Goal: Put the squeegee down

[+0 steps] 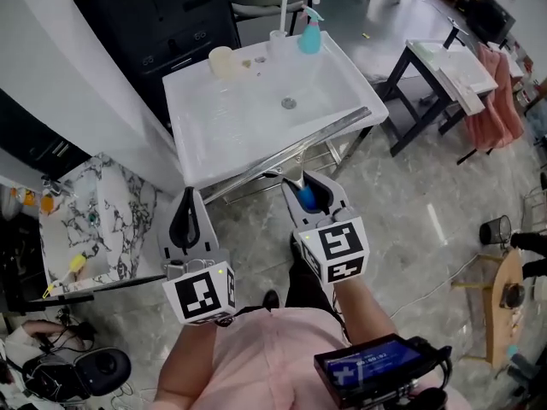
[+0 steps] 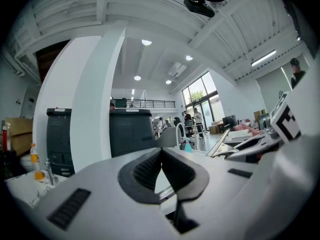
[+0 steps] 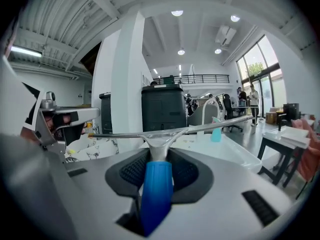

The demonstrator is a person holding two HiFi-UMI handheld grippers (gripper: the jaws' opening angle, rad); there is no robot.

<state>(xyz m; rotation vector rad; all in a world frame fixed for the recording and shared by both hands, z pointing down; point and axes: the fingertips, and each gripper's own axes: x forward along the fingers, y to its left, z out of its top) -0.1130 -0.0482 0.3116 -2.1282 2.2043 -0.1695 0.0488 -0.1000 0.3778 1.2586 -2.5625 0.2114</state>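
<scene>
Left hand-held gripper (image 1: 186, 222): jaws closed together, nothing between them. Right hand-held gripper (image 3: 159, 159): jaws part-open and clamped on the blue handle of the squeegee (image 1: 305, 198). The metal blade sticks out crosswise ahead of the jaws. The squeegee is held above the floor, just short of the front edge of the white sink (image 1: 248, 122).

Risks, as judged:
- The blade is wide and could catch the sink's front rim on approach.
- Let go here, it would fall to the floor.
- Set too far back, it could knock the cream cup (image 1: 222, 61) or the teal spray bottle (image 1: 310, 34) on the back ledge.

Containers:
- Marble basin (image 1: 115, 186), far left: holds a small yellow item (image 1: 77, 264), kind not discernible.
- White sink: bowl bare apart from the drain (image 1: 289, 103).
</scene>
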